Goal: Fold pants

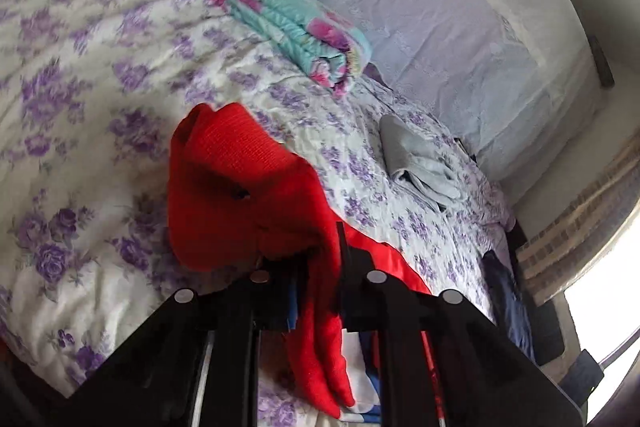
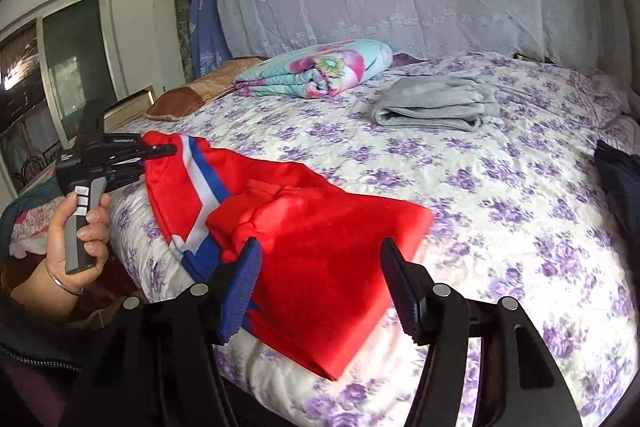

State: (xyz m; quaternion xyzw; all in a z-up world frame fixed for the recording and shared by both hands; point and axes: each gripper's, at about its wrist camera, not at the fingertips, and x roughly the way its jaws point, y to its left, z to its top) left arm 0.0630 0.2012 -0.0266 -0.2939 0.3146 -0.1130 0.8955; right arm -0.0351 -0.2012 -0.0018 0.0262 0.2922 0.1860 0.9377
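Observation:
Red pants (image 2: 320,247) with a white and blue side stripe lie partly folded on the flowered bed (image 2: 500,187). My left gripper (image 2: 160,150) is shut on one end of the pants at the bed's left edge and holds it lifted. In the left wrist view the red cloth (image 1: 240,187) bunches up from between the shut fingers of the left gripper (image 1: 320,267). My right gripper (image 2: 320,267) is open, its fingers on either side of the near part of the pants, just above them.
A folded grey garment (image 2: 436,103) lies further back on the bed. A rolled turquoise flowered quilt (image 2: 320,67) and a brown pillow (image 2: 192,95) lie near the headboard. A dark garment (image 2: 620,179) lies at the bed's right edge.

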